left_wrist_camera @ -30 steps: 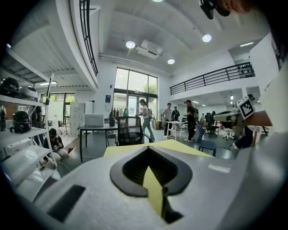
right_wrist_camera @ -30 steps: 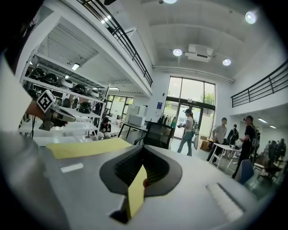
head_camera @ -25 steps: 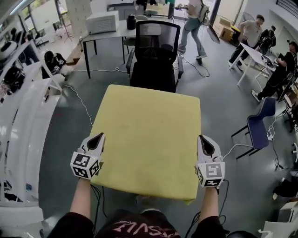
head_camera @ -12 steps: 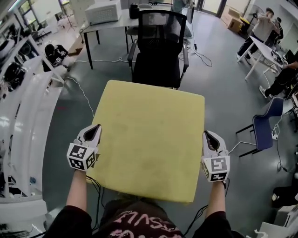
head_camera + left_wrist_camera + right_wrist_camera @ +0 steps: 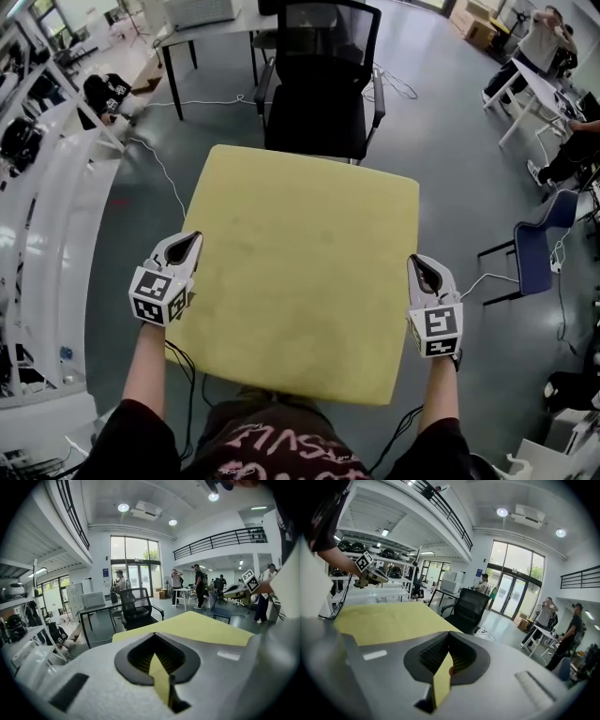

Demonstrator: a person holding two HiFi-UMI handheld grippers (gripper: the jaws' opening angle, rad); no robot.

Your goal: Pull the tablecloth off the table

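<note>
A yellow tablecloth (image 5: pixel 300 272) lies spread flat in front of me, and no table shows under it. My left gripper (image 5: pixel 187 246) is shut on its left edge. My right gripper (image 5: pixel 417 265) is shut on its right edge. In the left gripper view a strip of the cloth (image 5: pixel 161 679) is pinched between the closed jaws of the left gripper (image 5: pixel 157 657), and the rest of the sheet (image 5: pixel 201 627) stretches away to the right. The right gripper view shows the same: a yellow fold (image 5: pixel 440 679) clamped in the right gripper (image 5: pixel 444 667), with the sheet (image 5: pixel 389 620) running off to the left.
A black office chair (image 5: pixel 319 84) stands just past the cloth's far edge. White shelving (image 5: pixel 47 244) runs along the left. A blue chair (image 5: pixel 534 258) and cables are on the floor at the right. People stand by desks at the far right (image 5: pixel 548 37).
The view has tilted, so the cloth sits a little higher and larger in the picture, with its far edge nearer the chair. The drooping near right corner now looks flat. Both grippers keep their grip.
</note>
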